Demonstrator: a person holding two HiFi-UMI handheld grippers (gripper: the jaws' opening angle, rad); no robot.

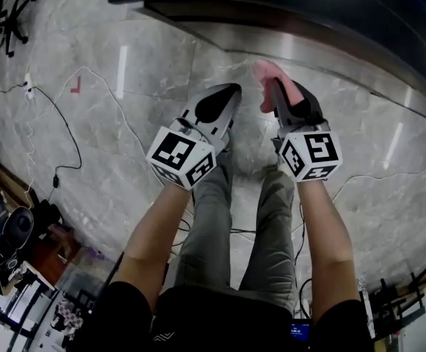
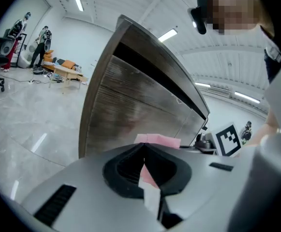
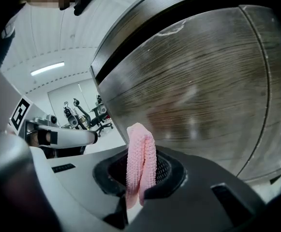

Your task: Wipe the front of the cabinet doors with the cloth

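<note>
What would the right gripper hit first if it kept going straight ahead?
Probably the wood-grain cabinet door filling its view. The pink cloth clamped in the right gripper pokes past the jaws, so that should touch first.

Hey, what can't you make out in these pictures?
- Head view: cabinet door fronts, hidden beneath its overhanging top.
- Right gripper view: cloth lower end, buried in the right gripper; cabinet base, behind the gripper's body.
- Left gripper view: distant clutter, too small.

pink knit cloth (image 3: 141, 153) between the right gripper's (image 3: 140, 178) fingers (image 3: 171, 175); beyond them the cabinet door (image 3: 198, 91) is grey-brown, streaked wood grain; behind them, a black-and-white square-patterned cube (image 1: 311, 154).
</note>
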